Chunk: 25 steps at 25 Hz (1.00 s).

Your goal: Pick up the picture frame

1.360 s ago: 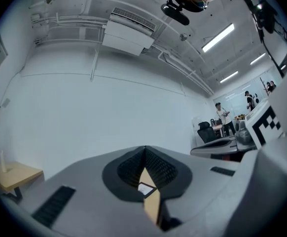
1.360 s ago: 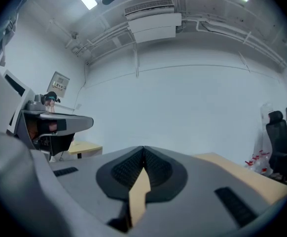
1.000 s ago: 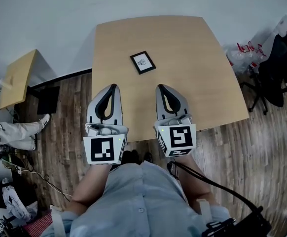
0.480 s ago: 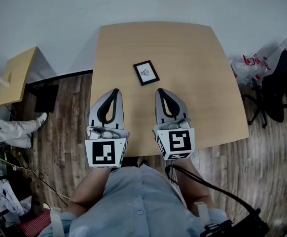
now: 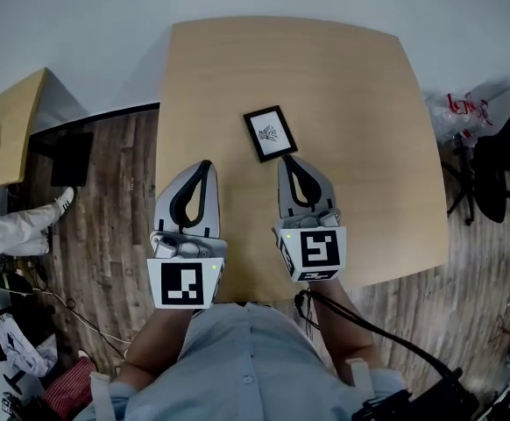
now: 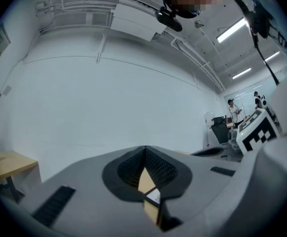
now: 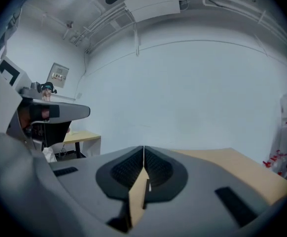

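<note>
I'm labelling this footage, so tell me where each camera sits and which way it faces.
Head view: on the person's head, facing steeply down at the table and frame; shows the left tongs and right tongs, both shut, and the shirt.
Left gripper view: on the left tongs, facing roughly level along its jaws at a white wall; shows its own jaws and the right tongs' cube.
Right gripper view: on the right tongs, facing roughly level at that wall; shows its own jaws.
Shared: all three catch the side table.
</note>
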{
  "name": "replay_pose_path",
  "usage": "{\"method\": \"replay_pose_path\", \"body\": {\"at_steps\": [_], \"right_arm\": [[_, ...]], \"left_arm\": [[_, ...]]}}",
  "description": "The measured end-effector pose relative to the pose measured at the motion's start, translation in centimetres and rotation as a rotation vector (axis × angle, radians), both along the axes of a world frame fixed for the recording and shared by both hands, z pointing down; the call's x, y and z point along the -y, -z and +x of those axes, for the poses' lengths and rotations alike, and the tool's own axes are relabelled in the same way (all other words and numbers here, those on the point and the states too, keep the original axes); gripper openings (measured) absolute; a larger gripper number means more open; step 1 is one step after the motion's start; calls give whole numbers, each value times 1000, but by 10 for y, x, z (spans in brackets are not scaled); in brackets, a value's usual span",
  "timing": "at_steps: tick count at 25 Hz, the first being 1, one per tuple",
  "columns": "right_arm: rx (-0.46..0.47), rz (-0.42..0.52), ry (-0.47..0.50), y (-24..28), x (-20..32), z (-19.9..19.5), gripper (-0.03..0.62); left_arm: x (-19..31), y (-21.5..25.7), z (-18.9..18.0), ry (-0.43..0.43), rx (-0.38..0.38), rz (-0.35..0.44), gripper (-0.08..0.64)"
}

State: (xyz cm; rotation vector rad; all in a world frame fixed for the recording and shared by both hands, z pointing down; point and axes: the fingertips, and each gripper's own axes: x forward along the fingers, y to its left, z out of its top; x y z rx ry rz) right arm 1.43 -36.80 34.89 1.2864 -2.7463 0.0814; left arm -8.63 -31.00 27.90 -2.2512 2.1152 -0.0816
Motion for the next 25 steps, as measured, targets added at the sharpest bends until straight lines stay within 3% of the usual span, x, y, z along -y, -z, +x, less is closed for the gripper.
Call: {"method": "replay_pose_path", "body": {"at_steps": [9, 22, 25], "right_arm": [[-94, -135, -20, -55, 47, -27, 3], [-209, -335, -22, -120, 56, -33, 7], [-259, -371, 6, -138, 54, -41, 75]], "left_arm": [[34, -42, -43, 33, -8, -146, 1], [45, -81, -68, 32, -72, -296, 1], [47, -92, -74, 35, -76, -321, 1]]}}
